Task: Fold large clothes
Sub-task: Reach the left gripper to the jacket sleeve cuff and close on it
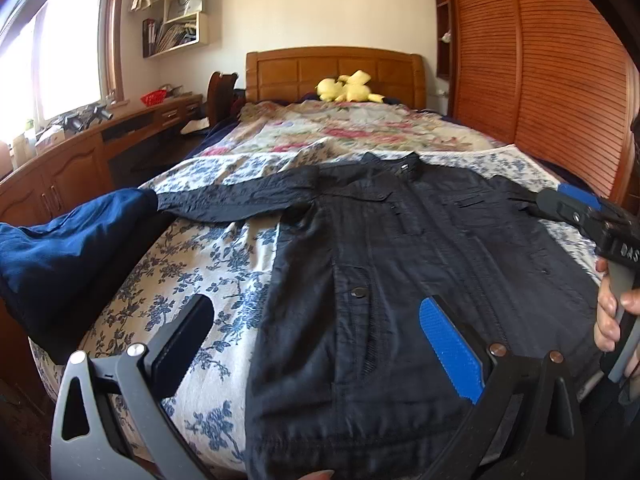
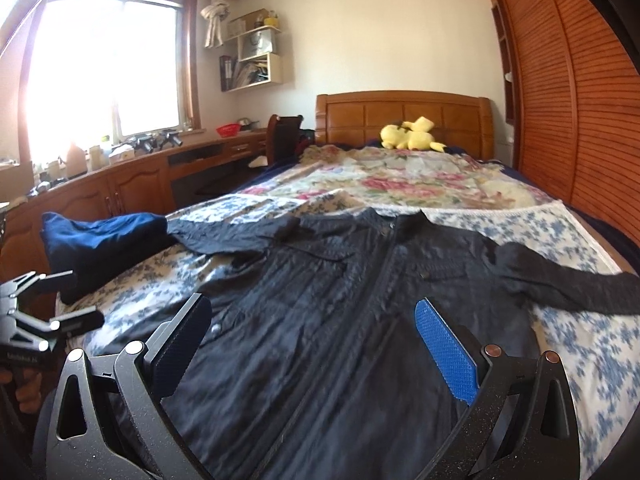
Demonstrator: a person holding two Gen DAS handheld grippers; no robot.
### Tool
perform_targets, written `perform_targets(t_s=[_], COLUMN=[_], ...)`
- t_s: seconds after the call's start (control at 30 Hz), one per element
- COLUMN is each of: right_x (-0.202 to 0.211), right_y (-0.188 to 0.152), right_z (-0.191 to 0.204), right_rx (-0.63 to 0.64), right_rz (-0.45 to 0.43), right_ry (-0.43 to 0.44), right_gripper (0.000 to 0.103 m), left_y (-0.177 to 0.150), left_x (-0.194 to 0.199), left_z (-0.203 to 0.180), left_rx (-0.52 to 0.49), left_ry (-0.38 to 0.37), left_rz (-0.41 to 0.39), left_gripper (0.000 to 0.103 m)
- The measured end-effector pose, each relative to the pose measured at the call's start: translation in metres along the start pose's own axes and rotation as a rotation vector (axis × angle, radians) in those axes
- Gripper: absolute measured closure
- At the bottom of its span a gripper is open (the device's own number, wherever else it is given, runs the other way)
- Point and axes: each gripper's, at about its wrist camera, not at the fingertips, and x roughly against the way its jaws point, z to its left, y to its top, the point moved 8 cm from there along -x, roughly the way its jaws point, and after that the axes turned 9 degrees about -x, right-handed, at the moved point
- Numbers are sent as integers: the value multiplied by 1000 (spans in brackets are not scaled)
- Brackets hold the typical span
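A dark navy jacket (image 1: pixel 400 240) lies front up on the bed, collar toward the headboard and both sleeves stretched out sideways. My left gripper (image 1: pixel 316 320) hovers open over its lower left part, with nothing between the fingers. At the right of the left wrist view, a hand holds my right gripper (image 1: pixel 560 200) near the jacket's right sleeve. The right wrist view shows the jacket (image 2: pixel 340 320) under my right gripper (image 2: pixel 316 320), which is open and empty. The right sleeve (image 2: pixel 580 288) runs off to the right. My left gripper (image 2: pixel 76 300) appears at the left edge.
A folded blue garment (image 1: pixel 72 248) sits at the bed's left edge by the left sleeve's cuff. A blue-flowered sheet (image 1: pixel 208 264) covers the near bed, with a floral quilt (image 1: pixel 360 128) and yellow plush toy (image 1: pixel 348 86) beyond. A wooden desk (image 1: pixel 80 148) stands left, louvred wardrobe doors (image 1: pixel 540 60) right.
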Motion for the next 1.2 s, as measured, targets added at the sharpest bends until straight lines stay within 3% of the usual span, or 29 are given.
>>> perform_targets(t_s=[0.27, 0.47, 0.8, 1.07, 1.2], right_x=[-82, -125, -150, -159, -160], right_y=[8, -15, -45, -51, -52], right_z=[3, -11, -15, -20, -22], right_rx=[26, 9, 5, -26, -30], right_rz=[62, 127, 229, 266, 274], right_ry=[44, 45, 78, 84, 82], right_gripper=[0, 0, 0, 0, 0], left_y=[-6, -9, 13, 41, 46], left_x=[-41, -70, -134, -200, -239], left_z=[23, 38, 79, 127, 156], left_rx=[43, 57, 50, 138, 213], left_ry=[6, -21, -14, -30, -2], left_rz=[61, 115, 188, 212, 253], left_gripper=[0, 0, 0, 17, 33])
